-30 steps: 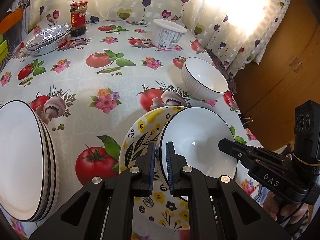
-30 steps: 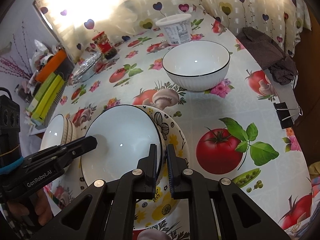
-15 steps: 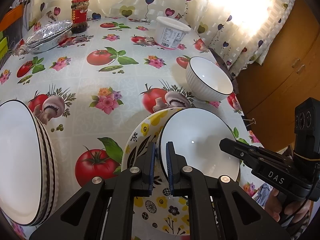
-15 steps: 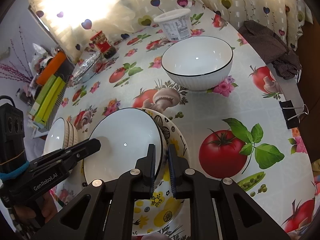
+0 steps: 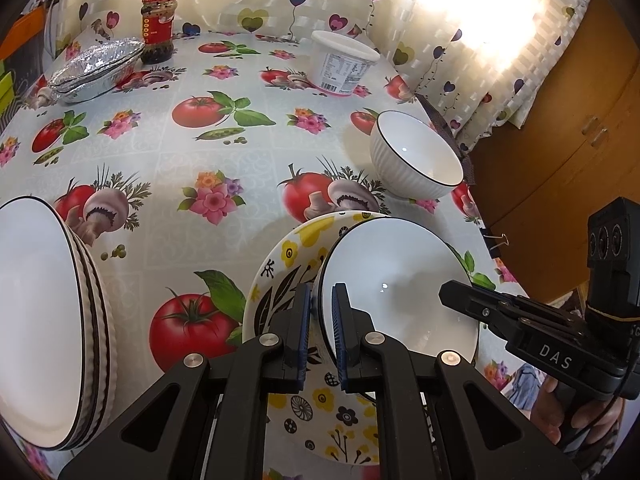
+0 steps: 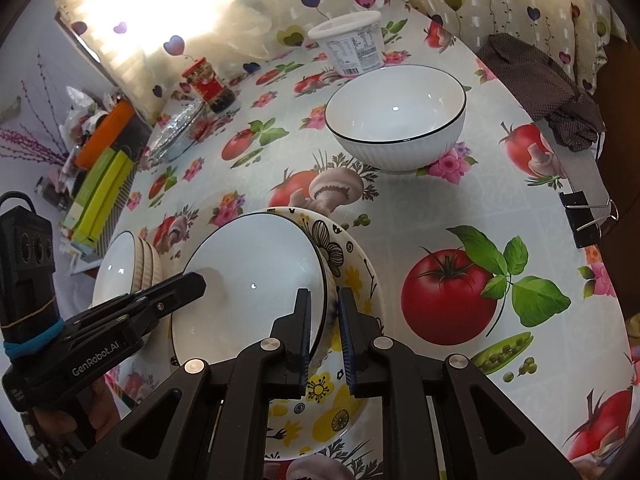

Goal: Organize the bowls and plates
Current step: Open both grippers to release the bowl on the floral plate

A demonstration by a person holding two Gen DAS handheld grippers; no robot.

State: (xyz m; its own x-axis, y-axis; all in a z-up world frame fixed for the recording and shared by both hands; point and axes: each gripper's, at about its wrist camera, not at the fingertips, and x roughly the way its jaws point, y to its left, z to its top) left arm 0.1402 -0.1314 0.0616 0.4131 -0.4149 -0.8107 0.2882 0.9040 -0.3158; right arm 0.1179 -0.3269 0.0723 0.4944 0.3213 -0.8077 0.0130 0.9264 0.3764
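Straddling the near-left rim of the white bowl [image 5: 400,300], the left gripper [image 5: 321,332] has its blue-padded fingers [image 5: 301,332] drawn narrow, one outside the wall and one inside, and both pads appear to press on the rim. In this left wrist view the white bowl sits on the flowered plate [image 5: 280,264], which lies on the tomato-print tablecloth [image 5: 200,152]. The right gripper [image 5: 472,300] enters from the right, its tip at the bowl's far-right rim; from here its grip cannot be judged. A stack of white bowls [image 5: 44,320] stands at the left edge, well apart from the plate. A second white bowl [image 5: 416,164] sits beyond the plate near the table's right edge, with a white tub [image 5: 342,66], a red-labelled jar [image 5: 158,28] and a foil tray [image 5: 96,70] farther back. Turning to the right wrist view, the right gripper [image 6: 324,332] straddles the right rim of the white bowl [image 6: 252,280]: the rim passes between the fingers [image 6: 346,332], the inner pad lies against the bowl's inside, and a thin gap shows before the outer pad, so the grip looks slack; its jaws have just been opening slightly. The flowered plate [image 6: 352,272] shows beneath and to the right of the bowl. The left gripper [image 6: 188,284] reaches over the bowl's left rim. The second white bowl [image 6: 396,120] stands well beyond, and the stack of white bowls [image 6: 128,256] lies just left of the plate.
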